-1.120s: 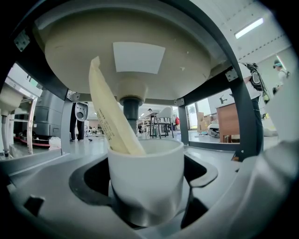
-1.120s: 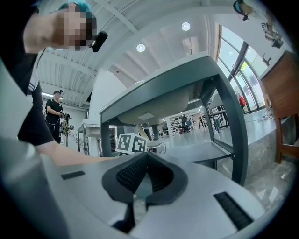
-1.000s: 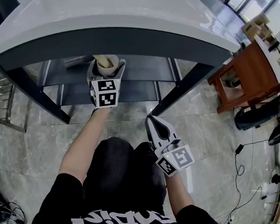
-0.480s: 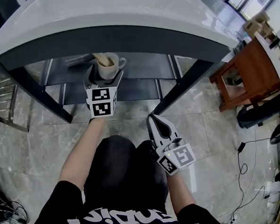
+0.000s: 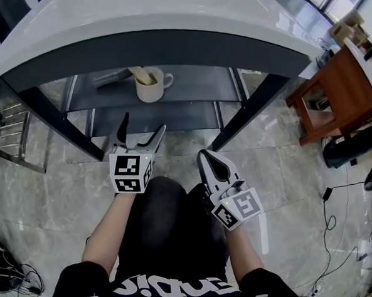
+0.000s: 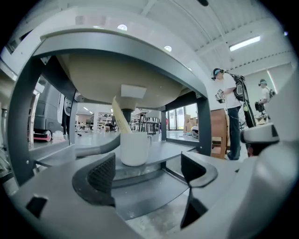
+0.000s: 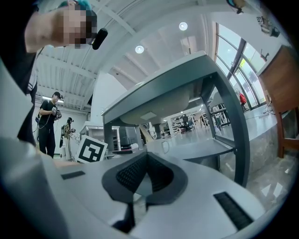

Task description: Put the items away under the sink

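Observation:
A white mug (image 5: 151, 85) with a beige utensil standing in it sits on the grey shelf (image 5: 195, 87) under the sink counter (image 5: 165, 20). My left gripper (image 5: 142, 127) hangs open and empty in front of the shelf, a short way back from the mug. In the left gripper view the mug (image 6: 135, 148) stands upright beyond the spread jaws of the left gripper (image 6: 149, 170), below the basin's underside (image 6: 117, 79). My right gripper (image 5: 207, 159) is shut on nothing, low over the person's lap. In the right gripper view the right gripper (image 7: 145, 175) points at the shelf.
Dark counter legs (image 5: 65, 130) flank the shelf opening. A lower shelf (image 5: 153, 118) lies under the mug's shelf. A wooden side table (image 5: 333, 92) stands right, a metal rack (image 5: 2, 131) left, cables (image 5: 11, 274) on the tiled floor. People (image 6: 229, 112) stand far off.
My left gripper opened, let go of the mug on the shelf and drew back toward the person. The mug stays upright. The right gripper barely moved.

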